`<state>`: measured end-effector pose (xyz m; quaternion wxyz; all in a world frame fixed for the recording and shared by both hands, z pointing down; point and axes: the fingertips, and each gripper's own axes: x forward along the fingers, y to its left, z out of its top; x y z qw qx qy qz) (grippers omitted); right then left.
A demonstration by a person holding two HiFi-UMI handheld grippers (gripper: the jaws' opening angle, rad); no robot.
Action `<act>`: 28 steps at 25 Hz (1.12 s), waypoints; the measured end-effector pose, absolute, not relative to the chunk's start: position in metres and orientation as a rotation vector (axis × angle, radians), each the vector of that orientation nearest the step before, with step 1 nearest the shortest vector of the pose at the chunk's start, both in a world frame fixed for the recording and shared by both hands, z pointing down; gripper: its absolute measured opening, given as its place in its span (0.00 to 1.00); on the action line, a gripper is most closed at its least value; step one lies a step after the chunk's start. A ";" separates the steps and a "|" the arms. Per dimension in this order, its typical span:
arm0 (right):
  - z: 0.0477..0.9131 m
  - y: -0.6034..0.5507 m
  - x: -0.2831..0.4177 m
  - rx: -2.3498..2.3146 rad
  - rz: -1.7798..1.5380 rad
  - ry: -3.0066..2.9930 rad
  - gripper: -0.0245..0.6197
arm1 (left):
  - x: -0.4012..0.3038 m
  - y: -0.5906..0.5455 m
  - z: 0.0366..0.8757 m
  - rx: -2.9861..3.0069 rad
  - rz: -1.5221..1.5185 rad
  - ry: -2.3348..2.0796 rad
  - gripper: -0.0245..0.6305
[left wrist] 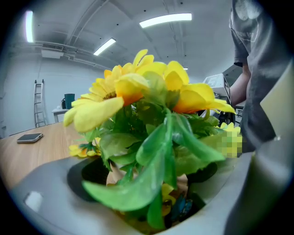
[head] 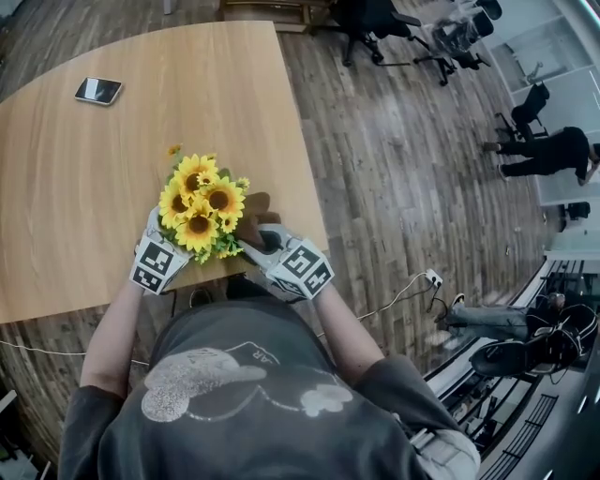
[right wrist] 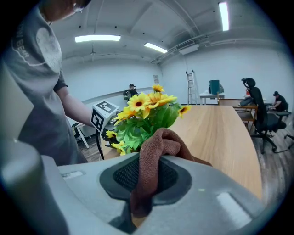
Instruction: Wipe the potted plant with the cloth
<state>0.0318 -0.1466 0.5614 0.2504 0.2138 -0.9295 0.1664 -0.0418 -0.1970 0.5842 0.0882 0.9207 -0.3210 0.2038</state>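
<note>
Nearest the camera, the person's grey shirt (head: 253, 394) and both forearms reached to the near edge of the wooden table (head: 84, 206). The left gripper (head: 161, 234) had its jaws spread wide around the base of the potted plant (head: 202, 206), and the pads seemed to bear on its tan pot. The right gripper (head: 267, 242) was clamped on the brown cloth (right wrist: 158, 151), a fold of which bulged up past its jaws just beside the leaves on the plant's right.

The plant stood just inside the near edge, close to the table's near right corner, so little tabletop lay on its right and on the person's side. To the left and beyond it the tabletop ran bare as far as a phone (head: 98, 90), which lay flat, well apart from the plant, toward the far left. Right of the table's edge the plank floor (head: 394, 159) lay open, crossed near the person by a white cable (head: 389, 302). Farther off stood dark office chairs (head: 370, 21), and a dark-clothed person (head: 548, 152) at the far right.

Counted: two grippers, one cloth, one potted plant with four large yellow blooms and several smaller ones, and one phone.
</note>
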 end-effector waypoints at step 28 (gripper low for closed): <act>0.573 -0.150 0.003 0.369 0.308 -2.491 0.11 | -0.075 -0.125 0.600 2.412 0.548 -1.284 0.88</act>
